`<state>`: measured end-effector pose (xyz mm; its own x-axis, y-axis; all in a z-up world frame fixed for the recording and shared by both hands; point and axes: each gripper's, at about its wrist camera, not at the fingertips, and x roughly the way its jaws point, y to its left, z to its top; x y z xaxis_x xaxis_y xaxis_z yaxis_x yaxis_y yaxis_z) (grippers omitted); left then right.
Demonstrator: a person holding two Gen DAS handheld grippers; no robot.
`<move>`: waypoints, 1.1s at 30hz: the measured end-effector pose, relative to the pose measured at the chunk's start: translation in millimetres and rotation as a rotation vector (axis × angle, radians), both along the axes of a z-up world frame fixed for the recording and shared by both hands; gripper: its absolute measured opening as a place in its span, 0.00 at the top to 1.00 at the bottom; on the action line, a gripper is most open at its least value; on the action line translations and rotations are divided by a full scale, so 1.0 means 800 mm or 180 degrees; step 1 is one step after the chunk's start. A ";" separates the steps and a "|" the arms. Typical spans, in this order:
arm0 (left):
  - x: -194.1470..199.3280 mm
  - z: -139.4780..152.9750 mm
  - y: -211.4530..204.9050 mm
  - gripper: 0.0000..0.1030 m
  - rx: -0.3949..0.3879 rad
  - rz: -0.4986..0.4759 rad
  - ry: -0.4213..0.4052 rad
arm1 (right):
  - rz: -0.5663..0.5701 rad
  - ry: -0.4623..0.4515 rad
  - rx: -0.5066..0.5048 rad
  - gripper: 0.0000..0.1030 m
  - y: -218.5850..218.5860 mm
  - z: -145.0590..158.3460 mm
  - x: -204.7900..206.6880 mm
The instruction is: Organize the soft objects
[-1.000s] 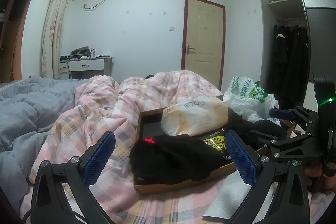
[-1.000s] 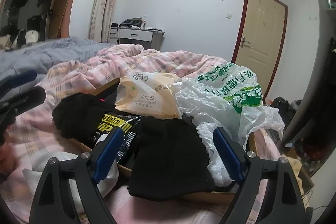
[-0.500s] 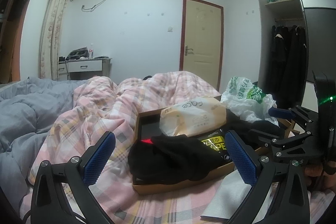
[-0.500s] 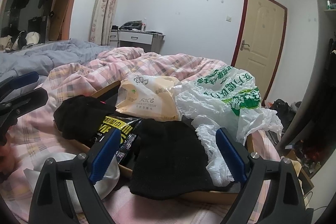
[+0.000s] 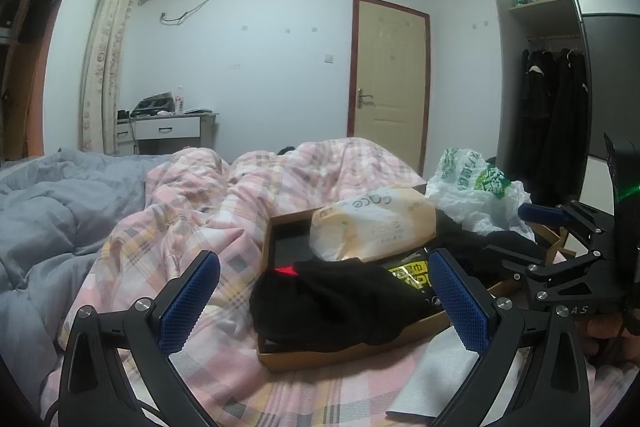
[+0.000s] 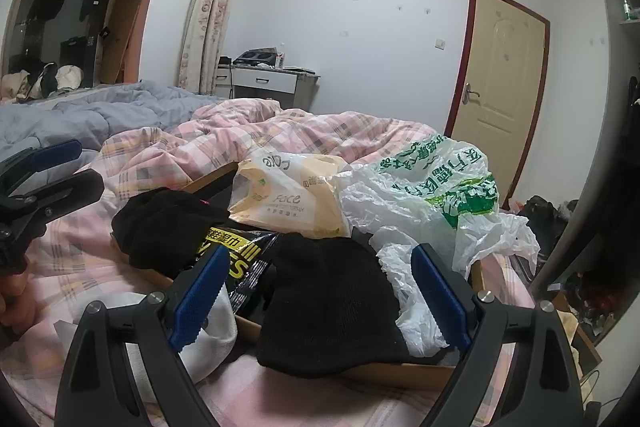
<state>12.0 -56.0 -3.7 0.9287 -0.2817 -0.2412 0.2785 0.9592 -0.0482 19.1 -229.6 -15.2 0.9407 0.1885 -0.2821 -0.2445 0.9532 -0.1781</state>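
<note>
A shallow cardboard box (image 5: 352, 357) (image 6: 400, 373) lies on the pink plaid quilt (image 5: 180, 227). In it are a black knit garment (image 5: 340, 299) (image 6: 164, 227), a second black knit piece (image 6: 332, 303), a yellow-and-black wipes pack (image 5: 412, 273) (image 6: 236, 255), a beige tissue pack (image 5: 372, 223) (image 6: 288, 199) and a white-and-green plastic bag (image 5: 476, 187) (image 6: 432, 195). My left gripper (image 5: 320, 295) stands open before the box, nothing between its pads. My right gripper (image 6: 316, 291) is open too, its fingers either side of the second black piece, apart from it.
A white cloth (image 6: 212, 339) (image 5: 436, 375) lies on the quilt beside the box. A grey duvet (image 5: 36, 219) covers the left of the bed. Beyond stand a small desk (image 5: 168, 127), a closed door (image 5: 388, 87) and an open wardrobe (image 5: 556, 87) with dark coats.
Both views have tipped up very slightly, so the box sits a little lower in the pictures. Neither gripper has closed or taken hold of anything.
</note>
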 end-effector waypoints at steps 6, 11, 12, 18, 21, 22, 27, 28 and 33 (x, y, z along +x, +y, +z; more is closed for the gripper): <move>0.001 -0.001 -0.003 0.00 0.0040 -0.0070 0.0012 | 0.0001 -0.0022 0.0002 0.11 0.000 0.001 -0.002; 0.000 -0.001 0.000 0.00 -0.0017 -0.0153 0.0021 | 0.0001 -0.0023 0.0002 0.11 0.000 0.001 -0.002; 0.000 -0.001 0.001 0.00 -0.0022 -0.0149 0.0012 | 0.0000 -0.0025 0.0003 0.11 0.000 0.001 -0.003; -0.002 0.000 0.000 0.00 -0.0003 -0.0134 -0.0015 | 0.0001 -0.0029 0.0000 0.11 0.000 0.001 -0.003; -0.002 0.000 0.000 0.00 0.0002 -0.0132 -0.0033 | 0.0001 -0.0028 0.0002 0.11 0.000 0.002 -0.003; -0.002 0.000 0.000 0.00 0.0003 -0.0130 -0.0036 | 0.0001 -0.0028 0.0002 0.11 0.000 0.002 -0.003; -0.003 -0.001 0.001 0.00 0.0013 -0.0075 -0.0053 | 0.0001 -0.0030 0.0000 0.11 0.000 0.002 -0.003; -0.003 -0.001 0.001 0.00 0.0017 -0.0079 -0.0048 | 0.0001 -0.0031 0.0001 0.11 0.000 0.002 -0.003; -0.005 0.001 0.004 0.00 0.0000 -0.0092 -0.0070 | 0.0000 -0.0030 0.0001 0.11 0.000 0.002 -0.003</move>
